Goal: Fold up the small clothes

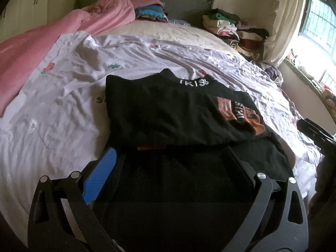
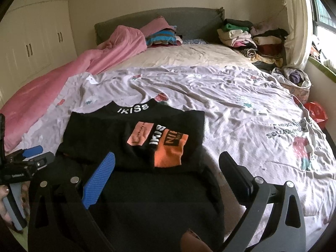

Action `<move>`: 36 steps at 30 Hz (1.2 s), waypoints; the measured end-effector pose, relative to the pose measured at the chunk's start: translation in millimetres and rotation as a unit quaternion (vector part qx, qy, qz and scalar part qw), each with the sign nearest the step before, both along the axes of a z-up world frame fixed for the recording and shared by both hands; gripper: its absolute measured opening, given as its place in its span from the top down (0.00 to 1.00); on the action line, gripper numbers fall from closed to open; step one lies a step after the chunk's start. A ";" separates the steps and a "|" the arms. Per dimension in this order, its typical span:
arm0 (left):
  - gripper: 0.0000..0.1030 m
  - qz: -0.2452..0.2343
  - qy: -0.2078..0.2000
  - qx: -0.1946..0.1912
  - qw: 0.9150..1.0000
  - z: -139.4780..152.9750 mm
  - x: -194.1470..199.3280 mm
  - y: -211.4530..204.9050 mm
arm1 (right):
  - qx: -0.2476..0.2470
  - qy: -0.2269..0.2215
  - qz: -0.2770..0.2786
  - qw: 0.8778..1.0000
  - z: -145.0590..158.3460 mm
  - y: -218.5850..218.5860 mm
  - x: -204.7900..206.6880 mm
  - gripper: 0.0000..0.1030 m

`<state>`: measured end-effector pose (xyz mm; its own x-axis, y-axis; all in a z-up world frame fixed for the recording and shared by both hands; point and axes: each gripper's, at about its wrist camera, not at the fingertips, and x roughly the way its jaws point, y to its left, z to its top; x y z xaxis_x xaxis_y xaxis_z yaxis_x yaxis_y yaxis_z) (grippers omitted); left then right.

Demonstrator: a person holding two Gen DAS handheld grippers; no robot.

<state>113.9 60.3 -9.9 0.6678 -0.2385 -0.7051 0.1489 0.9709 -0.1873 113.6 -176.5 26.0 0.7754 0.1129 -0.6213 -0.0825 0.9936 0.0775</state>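
Note:
A black top (image 1: pixel 168 113) with white "IKISS" lettering on its collar and orange patches (image 2: pixel 168 147) lies partly folded on the pale flowered sheet (image 1: pixel 63 109), sleeves turned in over the body. My left gripper (image 1: pixel 170 161) is open just above the garment's near hem, fingers to either side, holding nothing. My right gripper (image 2: pixel 168 168) is open over the near hem (image 2: pixel 151 199) as well, its blue pad (image 2: pixel 98 180) at the left and dark finger at the right. The left gripper also shows at the left edge of the right wrist view (image 2: pixel 31 153).
A pink blanket (image 2: pixel 63 79) runs along the bed's left side. Folded clothes are stacked at the headboard (image 2: pixel 161 36) and far right corner (image 2: pixel 252 40). A bag of clothes (image 2: pixel 294 79) and a red item (image 2: pixel 317 111) sit at the right edge below the window.

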 end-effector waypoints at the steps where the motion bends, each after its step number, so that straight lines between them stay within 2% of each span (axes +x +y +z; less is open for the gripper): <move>1: 0.09 0.002 0.002 -0.001 1.000 -0.5 -2.4 1.1 | -0.002 0.001 0.002 1.000 0.0 0.2 -1.4 0.04; 11: 0.09 0.024 0.018 0.021 0.999 -6.7 -24.0 17.4 | -0.013 0.010 0.009 1.000 -8.3 -7.5 -15.6 0.04; 17: 0.09 0.038 0.038 0.010 0.999 -15.0 -36.7 34.9 | -0.013 0.028 0.005 0.999 -21.9 -17.6 -24.9 0.04; 24: 0.09 0.031 0.047 0.006 0.998 -20.1 -51.2 36.6 | -0.010 0.045 0.000 0.999 -32.8 -33.1 -34.3 0.04; 29: 0.10 0.024 0.065 -0.017 0.997 -27.1 -65.5 46.4 | -0.012 0.057 0.001 0.998 -40.8 -39.9 -44.0 0.04; 31: 0.27 0.022 0.072 -0.024 0.997 -29.6 -72.8 50.8 | -0.015 0.062 0.002 0.998 -44.0 -41.3 -48.0 0.04; 33: 0.39 0.019 0.082 -0.033 0.996 -33.2 -80.2 54.8 | -0.018 0.067 0.004 0.998 -46.8 -41.1 -51.9 0.04; 36: 0.50 0.012 0.093 -0.046 0.995 -38.7 -89.1 59.5 | -0.018 0.074 0.010 0.997 -51.4 -38.8 -58.0 0.04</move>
<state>24.8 119.9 -48.6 0.5347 -0.2938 -0.7923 0.0812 0.9511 -0.2979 55.6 -215.3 -25.4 0.6732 0.1041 -0.7321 -0.0934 0.9941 0.0555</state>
